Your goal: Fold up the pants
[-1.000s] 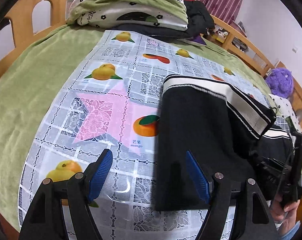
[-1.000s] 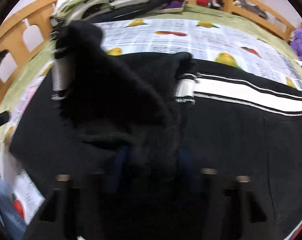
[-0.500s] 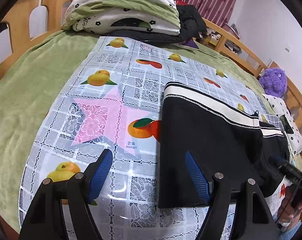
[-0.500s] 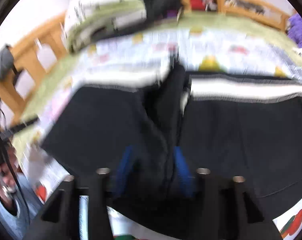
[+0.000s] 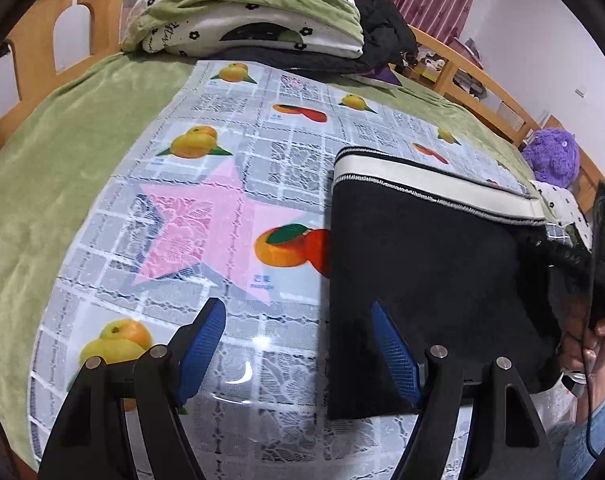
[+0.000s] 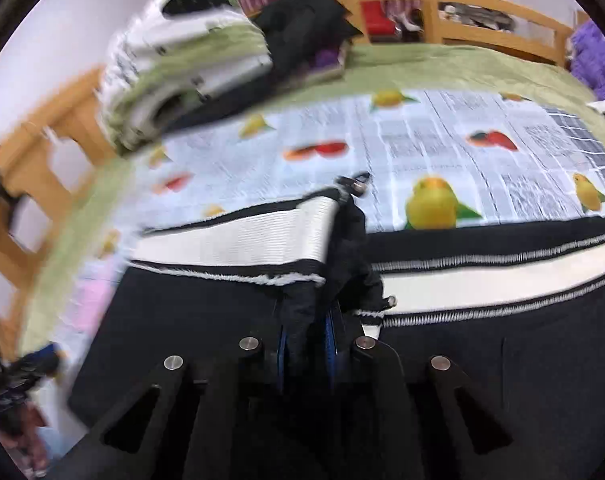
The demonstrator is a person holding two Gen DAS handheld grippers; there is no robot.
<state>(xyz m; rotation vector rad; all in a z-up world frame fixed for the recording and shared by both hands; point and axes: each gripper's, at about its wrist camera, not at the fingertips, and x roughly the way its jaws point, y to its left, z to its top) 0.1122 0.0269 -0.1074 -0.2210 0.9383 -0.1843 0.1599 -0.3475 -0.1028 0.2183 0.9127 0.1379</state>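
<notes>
As the right gripper (image 6: 305,344) closes, pinching a thin bunch of pants (image 6: 230,344) fabric, it may slip; left gripper (image 5: 298,354) hangs released.

Black pants (image 5: 434,280) with a white, black-edged waistband (image 5: 430,182) lie on a pale lace-grid cloth (image 5: 262,152) printed with oranges and a pink star (image 5: 218,220), over a green blanket (image 5: 62,152); blue-padded black tongs (image 5: 298,350) in front.
</notes>
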